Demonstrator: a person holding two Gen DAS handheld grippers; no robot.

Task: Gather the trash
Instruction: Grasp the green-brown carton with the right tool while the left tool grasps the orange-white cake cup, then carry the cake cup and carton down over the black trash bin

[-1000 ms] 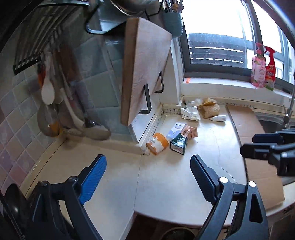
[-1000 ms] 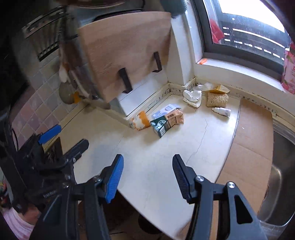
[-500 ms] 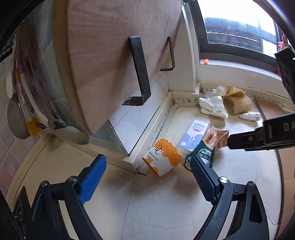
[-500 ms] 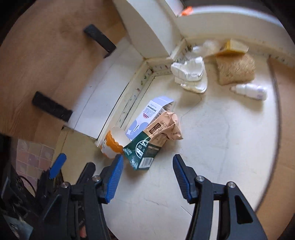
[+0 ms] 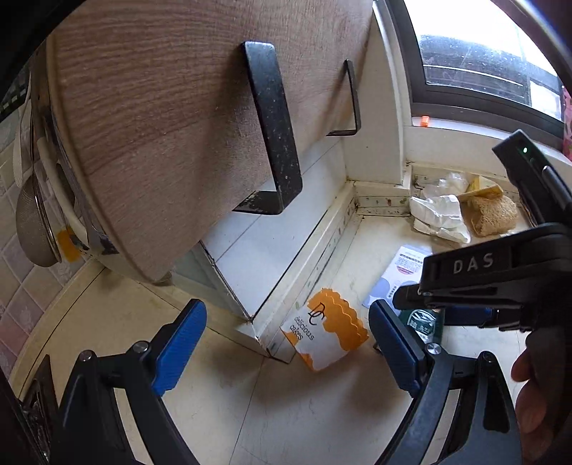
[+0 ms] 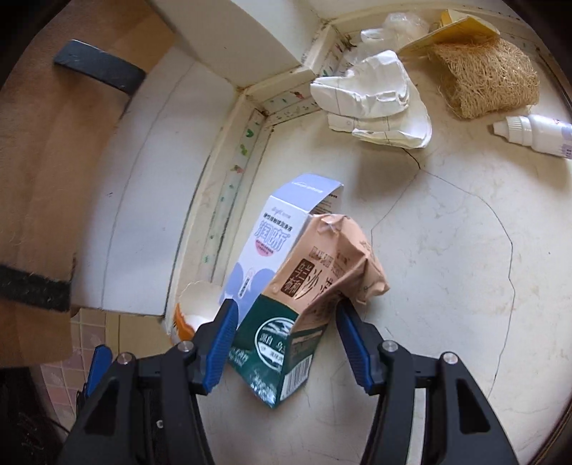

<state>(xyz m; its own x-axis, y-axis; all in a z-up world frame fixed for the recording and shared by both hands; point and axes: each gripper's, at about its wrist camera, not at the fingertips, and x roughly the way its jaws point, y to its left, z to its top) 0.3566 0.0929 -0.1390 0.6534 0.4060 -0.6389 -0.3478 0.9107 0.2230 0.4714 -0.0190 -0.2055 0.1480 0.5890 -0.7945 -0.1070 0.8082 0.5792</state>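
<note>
A crushed green and tan carton [image 6: 296, 314] lies on the pale countertop [image 6: 447, 250] near the wall corner. My right gripper [image 6: 286, 307] is open and straddles it, one blue pad close to each side. A blue and white box [image 6: 275, 229] lies under the carton's far end. An orange and white cake wrapper [image 5: 325, 329] rests against the wall step, just ahead of my left gripper [image 5: 286, 311], which is open with nothing between its fingers. Crumpled white paper [image 6: 371, 86] sits farther back in the corner. In the left wrist view the right gripper [image 5: 464, 286] covers most of the carton [image 5: 423, 322].
A wooden cutting board [image 5: 178, 107] hangs on black brackets above the left gripper. A loofah scrubber [image 6: 486, 82], a small white bottle [image 6: 532, 132], a yellow pad [image 6: 454, 28] and clear plastic [image 6: 393, 25] lie by the window sill. A hand [image 5: 536, 393] shows at the right edge.
Both grippers have moved forward and down toward the trash in the corner. The right gripper has rolled and come to straddle the carton; the left has stopped in front of the cake wrapper.
</note>
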